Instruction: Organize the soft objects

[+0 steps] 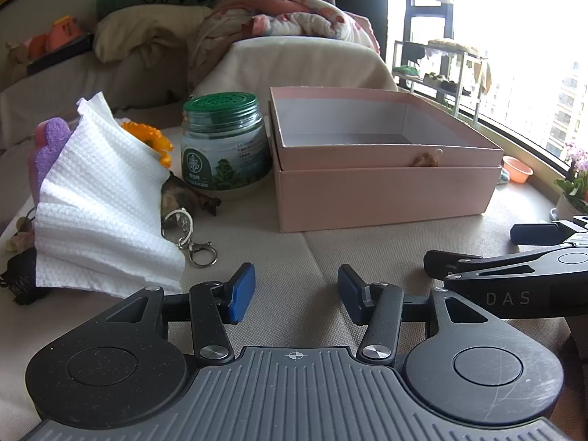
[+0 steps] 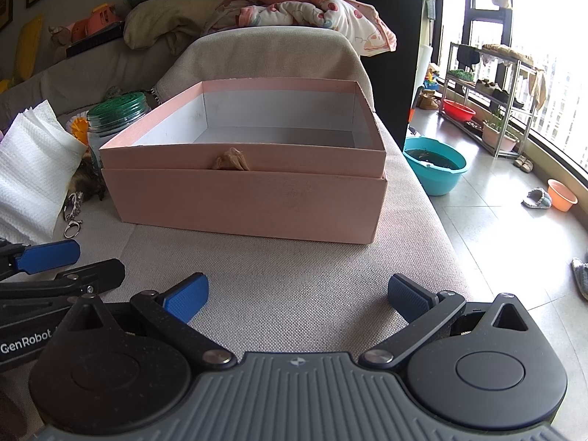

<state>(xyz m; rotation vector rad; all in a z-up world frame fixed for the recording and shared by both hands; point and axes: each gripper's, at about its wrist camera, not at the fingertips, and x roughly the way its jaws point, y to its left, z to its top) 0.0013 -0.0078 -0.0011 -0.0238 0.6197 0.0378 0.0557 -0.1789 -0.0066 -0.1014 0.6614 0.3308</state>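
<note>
A pink open box (image 1: pixel 382 191) (image 2: pixel 250 202) with a bare white inside stands on the beige sofa cushion. To its left stands a green-lidded jar (image 1: pixel 224 147) (image 2: pixel 114 114). Left of the jar lies a pile: a white textured cloth (image 1: pixel 103 198) (image 2: pixel 33 169), a purple foam piece (image 1: pixel 51 143), an orange flower (image 1: pixel 150 139), a brown toy animal (image 1: pixel 183 198) and a key ring (image 1: pixel 194 246). My left gripper (image 1: pixel 296 294) is open over the bare cushion, short of the pile. Open too, my right gripper (image 2: pixel 297 297) hovers in front of the box, holding nothing.
Pillows and a patterned quilt (image 1: pixel 279 14) are heaped on the sofa back behind the box. At the right the cushion edge drops to a tiled floor with a blue basin (image 2: pixel 433 169), a metal rack (image 2: pixel 488 88), slippers and bowls by the window.
</note>
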